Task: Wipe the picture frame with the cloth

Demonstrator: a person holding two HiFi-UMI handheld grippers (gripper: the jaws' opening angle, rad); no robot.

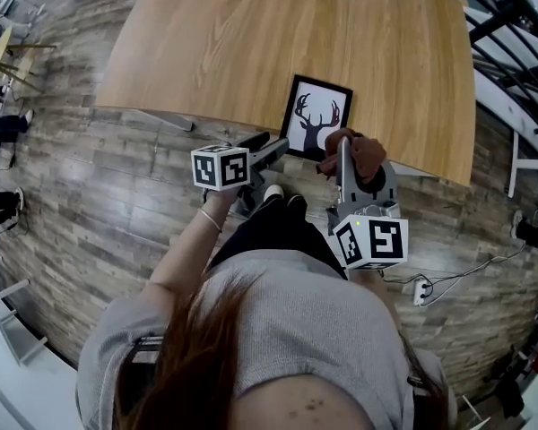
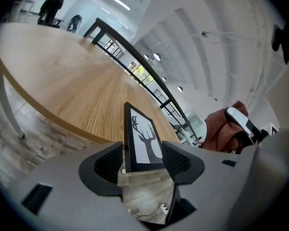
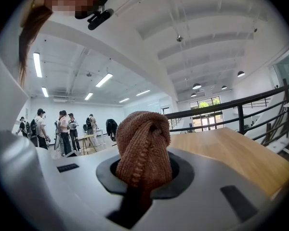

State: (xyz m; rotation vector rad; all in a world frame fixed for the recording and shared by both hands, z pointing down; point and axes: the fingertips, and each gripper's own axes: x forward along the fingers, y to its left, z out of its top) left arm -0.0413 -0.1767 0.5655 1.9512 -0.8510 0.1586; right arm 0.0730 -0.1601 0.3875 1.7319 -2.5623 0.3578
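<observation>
Head view: the picture frame (image 1: 318, 119), with its deer silhouette, lies flat at the near edge of the wooden desk (image 1: 251, 34). The left tongs (image 1: 271, 148) sit just beside the frame's near left corner. The right tongs (image 1: 343, 146) hold a bunched brown cloth (image 1: 363, 155) at its near right corner.

Left gripper view: the left tongs (image 2: 143, 160) stand apart, the frame's near edge showing between the pads, which do not press on it. The cloth (image 2: 221, 129) is to the right.

Right gripper view: the right tongs (image 3: 143, 170) are clamped on the cloth (image 3: 143, 143), which bulges up between them.
</observation>
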